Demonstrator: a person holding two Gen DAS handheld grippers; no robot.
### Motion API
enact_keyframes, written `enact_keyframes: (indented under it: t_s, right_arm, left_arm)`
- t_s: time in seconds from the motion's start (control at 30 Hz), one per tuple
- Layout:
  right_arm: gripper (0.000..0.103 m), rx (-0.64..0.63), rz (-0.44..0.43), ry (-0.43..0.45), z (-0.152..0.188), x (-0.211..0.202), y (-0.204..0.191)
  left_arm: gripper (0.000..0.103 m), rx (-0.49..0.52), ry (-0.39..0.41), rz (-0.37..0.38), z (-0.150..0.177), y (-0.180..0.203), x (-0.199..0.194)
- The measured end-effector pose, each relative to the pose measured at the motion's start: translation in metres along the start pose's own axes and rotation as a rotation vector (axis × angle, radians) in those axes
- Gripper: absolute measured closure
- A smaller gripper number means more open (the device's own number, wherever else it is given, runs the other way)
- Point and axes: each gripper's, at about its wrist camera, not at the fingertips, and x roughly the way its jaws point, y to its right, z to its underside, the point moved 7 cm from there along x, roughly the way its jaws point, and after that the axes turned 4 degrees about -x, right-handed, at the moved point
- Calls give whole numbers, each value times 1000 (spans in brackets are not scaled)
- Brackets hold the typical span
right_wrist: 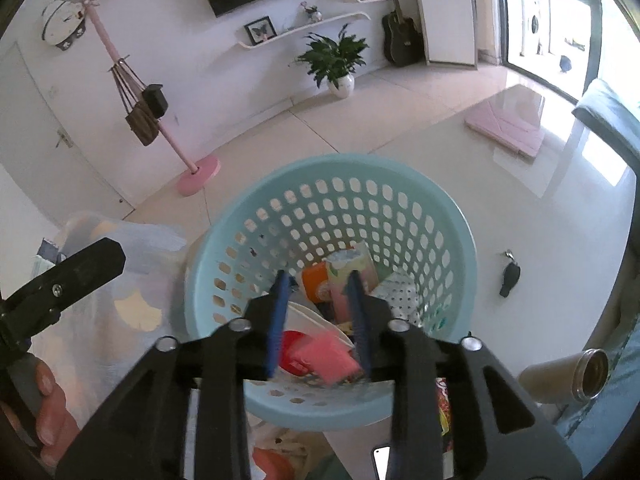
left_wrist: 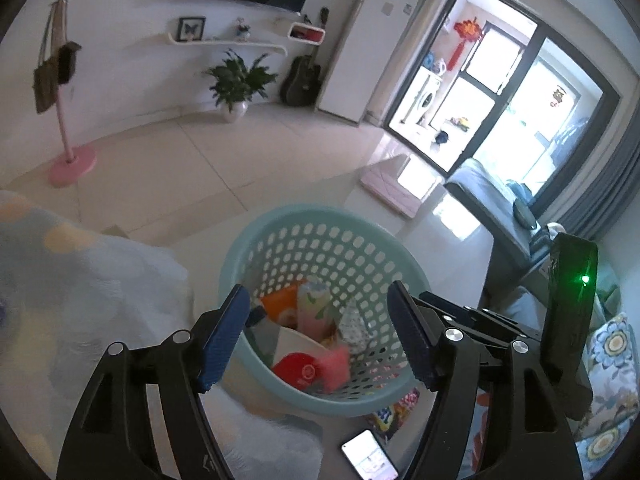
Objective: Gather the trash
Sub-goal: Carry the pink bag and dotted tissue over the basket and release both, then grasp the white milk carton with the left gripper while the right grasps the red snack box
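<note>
The right claw (right_wrist: 318, 320) hangs over the near rim of a pale blue perforated basket (right_wrist: 224, 256), its blue pads set moderately apart with nothing between them; a pink packet (right_wrist: 330, 354) shows blurred in the gap below, and whether it is loose in the air or lying on the pile cannot be told. The left claw (left_wrist: 316, 336) is spread wide and empty, above the same basket (left_wrist: 240, 248) from the other side.

Inside the basket lies the collected trash: an orange packet (right_wrist: 314, 282), a pale green floral carton (right_wrist: 350, 266), a white patterned wrapper (right_wrist: 394, 290), and a red round lid (right_wrist: 294, 346) against a white piece.

The basket stands on a glossy white surface (right_wrist: 540, 240). Just left of it is a rumpled light blanket (right_wrist: 132, 272); on the right, well apart, a small black key fob (right_wrist: 509, 276) and further out a tan flask (right_wrist: 560, 376) lying on its side. A lit phone (left_wrist: 370, 456) lies near the basket's base, with bright wrappers (left_wrist: 394, 410) beside it. A pink folded case (right_wrist: 506, 130) rests toward the surface's far edge.

Beyond, open tiled floor (right_wrist: 320, 120) runs to a pink coat stand (right_wrist: 198, 170), a potted plant (right_wrist: 336, 60) and a guitar (right_wrist: 402, 38).
</note>
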Motion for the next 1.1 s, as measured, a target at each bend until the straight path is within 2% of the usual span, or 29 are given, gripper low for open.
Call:
enact_keyframes:
  t_s: [0.07,0.17,0.2,0.27,0.4,0.5,0.57,0.63,0.73,0.9,0.97,1.03,1.1]
  right_arm:
    - [73,-19,-27,25,-3,-7,-11]
    - [72,-58,-48,61,-7,-17,-30]
    - [69,-74,-56,73,-8,-20,-38]
    - [55,-90,-64,92,-9,-24,-48]
    - [54,-123,-96,95,-8,-23,-69]
    - [54,-136,-115,78,-6,-18,-81]
    - [54,-143,-127,69,-4,-14,-87]
    - [54,-153,-135,61,-2,-11,-92]
    - [54,-161,-141,57,0,-9,-96]
    - [54,-175,-144,50,2,-7,-100]
    - [54,-179,-141,47,2,-6,-102]
    - [54,-185,-145,46,2,-7,-106]
    - [54,-203,-156,47,4,-9,-115]
  left_arm:
    - [34,-1,24,-11,-3,-4,-13]
    - [32,-14,100,-74,-9,-11,-41]
    - [31,-27,133,-103,-12,-17,-54]
    - [27,-82,182,-154,-15,-33,-77]
    - [23,-216,290,-363,-19,-87,-129]
    - [21,-351,319,-510,-18,-136,-158]
    - [17,-418,301,-532,-18,-159,-164]
    - [16,-521,278,-507,-14,-187,-166]
    - [15,-584,218,-505,-17,-209,-156]
    - [15,-566,132,-588,-29,-222,-129]
    - [15,-569,81,-672,-28,-233,-118]
    - [15,-553,58,-704,-29,-234,-112]
    - [23,-535,77,-695,-26,-235,-117]
